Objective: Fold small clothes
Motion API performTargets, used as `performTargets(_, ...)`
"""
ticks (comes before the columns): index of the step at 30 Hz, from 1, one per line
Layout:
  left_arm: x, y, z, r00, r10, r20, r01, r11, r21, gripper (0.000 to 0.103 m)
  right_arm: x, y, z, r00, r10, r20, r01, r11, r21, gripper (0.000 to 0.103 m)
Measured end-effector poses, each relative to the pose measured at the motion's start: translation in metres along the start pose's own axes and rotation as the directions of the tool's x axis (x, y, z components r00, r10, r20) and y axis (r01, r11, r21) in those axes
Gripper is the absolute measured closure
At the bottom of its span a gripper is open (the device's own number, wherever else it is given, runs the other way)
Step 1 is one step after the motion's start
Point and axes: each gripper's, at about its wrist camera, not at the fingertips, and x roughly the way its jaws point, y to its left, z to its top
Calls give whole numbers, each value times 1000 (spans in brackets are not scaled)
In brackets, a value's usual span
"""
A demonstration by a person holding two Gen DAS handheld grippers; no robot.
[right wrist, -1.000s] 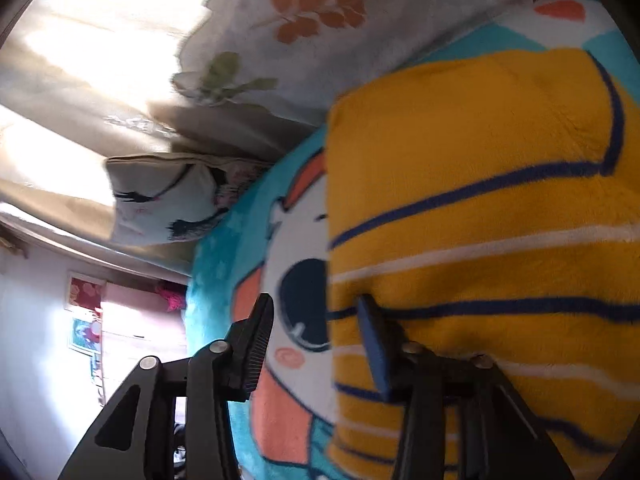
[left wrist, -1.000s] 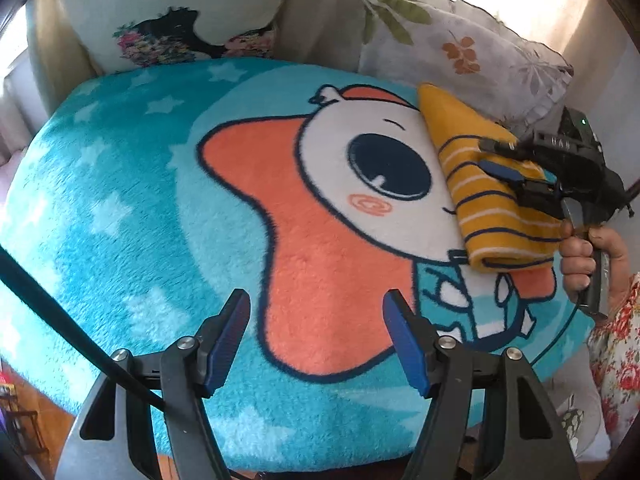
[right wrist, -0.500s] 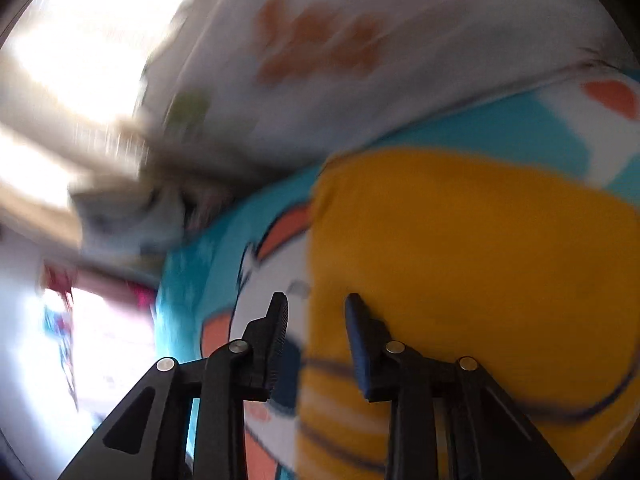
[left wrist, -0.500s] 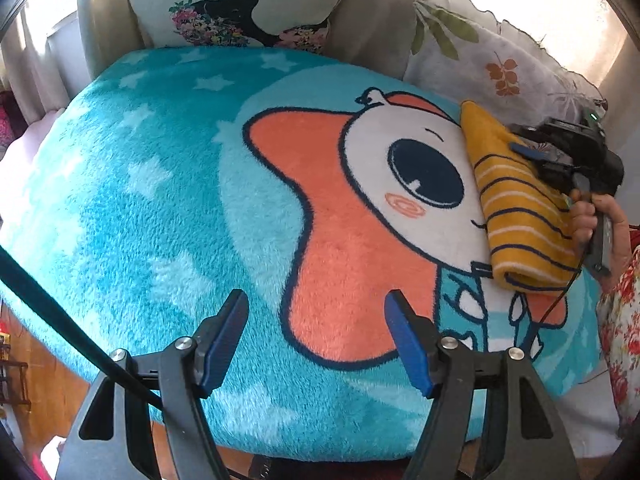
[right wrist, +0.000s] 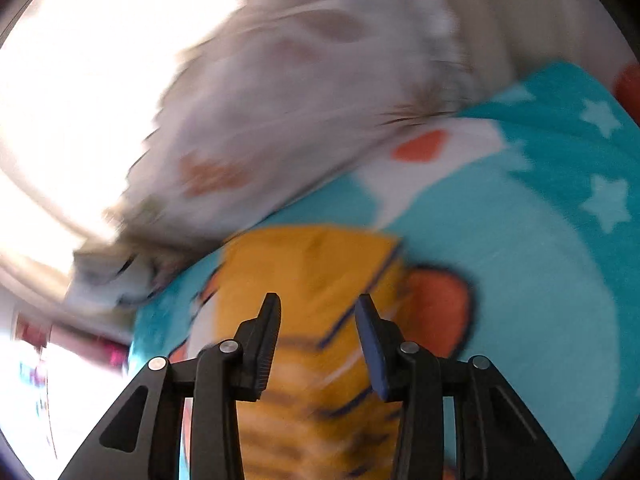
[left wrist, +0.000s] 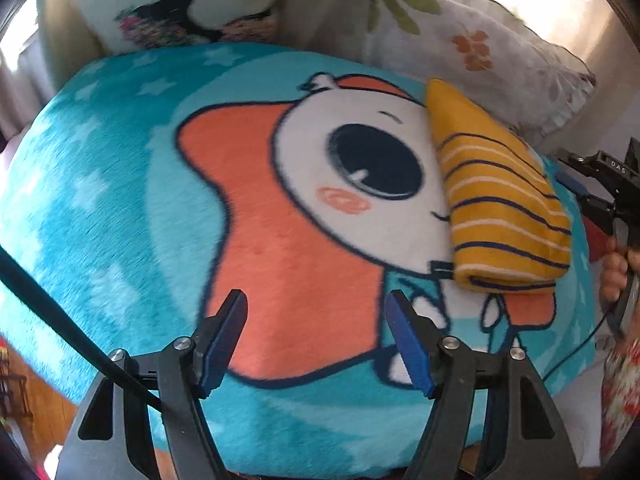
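1. Left wrist view: the left gripper point(left wrist: 316, 336) hangs over the near part of the blanket point(left wrist: 120, 208) with its blue-padded fingers point(left wrist: 224, 336) spread wide apart, holding and touching nothing.
2. Right wrist view (heavily motion-blurred): the right gripper point(right wrist: 318, 336) has its jaws apart with a clear gap between them; nothing is held. The folded garment point(right wrist: 312, 280) lies beyond and below the fingertips, and contact cannot be judged.
3. In the left wrist view the right gripper point(left wrist: 592, 196) sits just beside the garment's right edge, at the right margin of the blanket, with the person's hand point(left wrist: 618, 268) on its handle.
4. Open room: the blanket's left and middle, printed with a cartoon figure and stars, carry no clothes. Two floral pillows point(left wrist: 480, 52) bound the far edge; the near edge drops off below the left gripper.
5. The folded garment point(left wrist: 500, 200) is a yellow fleece piece with navy and white stripes, folded into a long, narrow bundle. It lies on the right side of the blanket, running from far to near, its thick rolled edge toward the near end.
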Motion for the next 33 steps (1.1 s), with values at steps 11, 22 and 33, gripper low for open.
performTargets(11, -9, -4, -5, 1000, -10, 8, 10, 997, 70, 32, -21, -23, -33, 968, -251, -5, 251, 965, 76, 76)
performTargets(22, -17, 25, -11, 1000, 9, 16, -10, 998, 55, 30, -15, -35, -94, 979, -198, -58, 205, 965, 165, 79)
performTargets(33, 26, 61, -8, 986, 167, -14, -165, 981, 104, 26, -30, -16, -151, 815, -570, -101, 562, 821, -102, 56)
